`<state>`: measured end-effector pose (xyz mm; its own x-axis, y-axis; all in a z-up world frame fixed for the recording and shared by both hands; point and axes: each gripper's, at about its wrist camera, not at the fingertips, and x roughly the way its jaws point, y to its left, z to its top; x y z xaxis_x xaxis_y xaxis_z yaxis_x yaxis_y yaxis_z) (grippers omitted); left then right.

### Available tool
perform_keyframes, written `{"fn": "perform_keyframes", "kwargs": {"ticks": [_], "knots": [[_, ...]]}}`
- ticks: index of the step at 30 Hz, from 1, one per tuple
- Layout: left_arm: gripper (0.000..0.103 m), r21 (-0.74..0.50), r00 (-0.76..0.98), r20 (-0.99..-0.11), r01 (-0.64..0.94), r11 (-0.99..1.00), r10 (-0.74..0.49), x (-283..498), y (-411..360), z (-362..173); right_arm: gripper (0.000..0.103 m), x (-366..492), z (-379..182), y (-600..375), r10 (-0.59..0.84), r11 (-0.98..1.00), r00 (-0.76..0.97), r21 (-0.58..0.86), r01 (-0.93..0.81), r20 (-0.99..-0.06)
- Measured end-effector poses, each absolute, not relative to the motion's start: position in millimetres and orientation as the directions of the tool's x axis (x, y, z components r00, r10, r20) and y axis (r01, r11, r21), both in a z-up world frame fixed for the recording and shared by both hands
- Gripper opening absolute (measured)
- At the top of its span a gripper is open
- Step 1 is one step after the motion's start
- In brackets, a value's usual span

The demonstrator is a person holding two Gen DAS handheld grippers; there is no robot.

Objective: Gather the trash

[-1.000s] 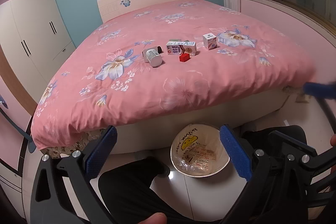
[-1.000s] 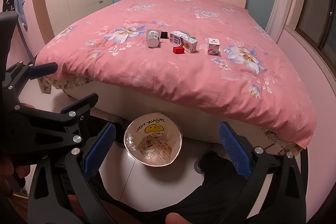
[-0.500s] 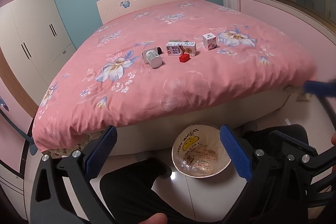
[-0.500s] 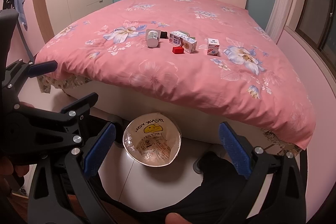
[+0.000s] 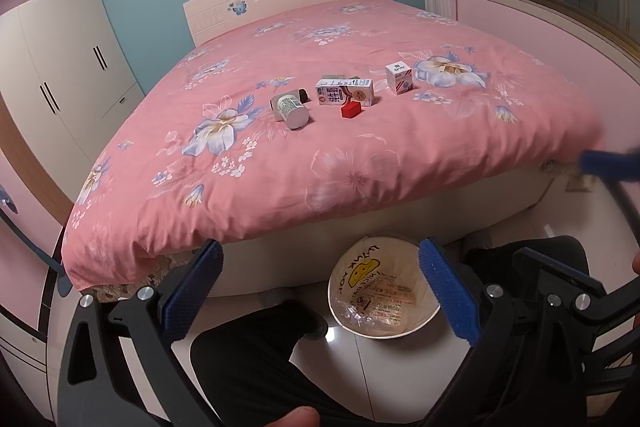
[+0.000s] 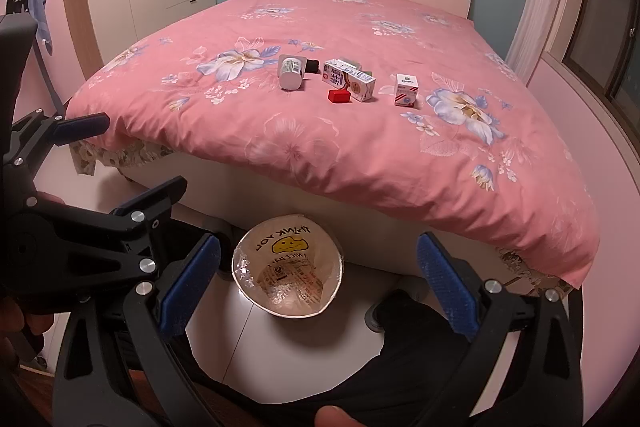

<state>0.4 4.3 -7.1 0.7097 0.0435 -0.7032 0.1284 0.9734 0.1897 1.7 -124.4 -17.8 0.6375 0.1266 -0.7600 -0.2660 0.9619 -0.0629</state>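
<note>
pink bedspread [image 5: 360,155] fills mid-frame, and our trash sits in a row upon it: tipped cup [image 5: 291,107], milk carton [image 5: 345,91] lying with its long axis across the frame, red block [image 5: 351,109], small box [image 5: 399,77]. both left gripper [image 5: 320,291] and right gripper [image 6: 316,279] are spread wide, empty, low by the lined bin [image 6: 288,267]. everything lies ahead and above; neither looks clearly nearer

Legible markings: bin liner only
Bin liner [image 6: 288,247], on the floor near the bed's foot: "THANK YOU", "NICE DAY", smiley face, seen upside down. Milk carton [image 5: 345,93], on the bed: Chinese characters, unreadable.
</note>
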Motion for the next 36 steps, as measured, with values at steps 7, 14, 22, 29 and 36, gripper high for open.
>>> {"fn": "perform_keyframes", "kwargs": {"ticks": [7, 14, 22, 29, 36], "knots": [[0.100, 0.191, 0.709, -0.704, 0.130, 0.973, 0.043, 1.1, 4.1, -8.4, 0.097, 2.1, -18.3, -124.5, 0.125, 0.962, 0.637, -0.065, -0.267, -0.760], [0.100, 0.194, 0.713, -0.700, 0.131, 0.972, 0.043, 1.1, 5.9, -10.3, 0.097, 3.0, -18.3, -125.3, 0.126, 0.962, 0.640, -0.065, -0.267, -0.758], [0.100, 0.198, 0.713, -0.699, 0.132, 0.971, 0.046, 0.4, 3.8, -10.9, 0.097, 3.1, -18.2, -125.6, 0.124, 0.961, 0.639, -0.068, -0.267, -0.759], [0.100, 0.197, 0.712, -0.700, 0.132, 0.972, 0.045, 1.0, 3.8, -10.7, 0.097, 2.7, -17.3, -123.9, 0.121, 0.961, 0.641, -0.071, -0.266, -0.758], [0.100, 0.197, 0.711, -0.702, 0.131, 0.972, 0.047, 1.5, 2.5, -10.4, 0.097, 4.7, -18.0, -127.1, 0.118, 0.960, 0.643, -0.077, -0.268, -0.757]]}}
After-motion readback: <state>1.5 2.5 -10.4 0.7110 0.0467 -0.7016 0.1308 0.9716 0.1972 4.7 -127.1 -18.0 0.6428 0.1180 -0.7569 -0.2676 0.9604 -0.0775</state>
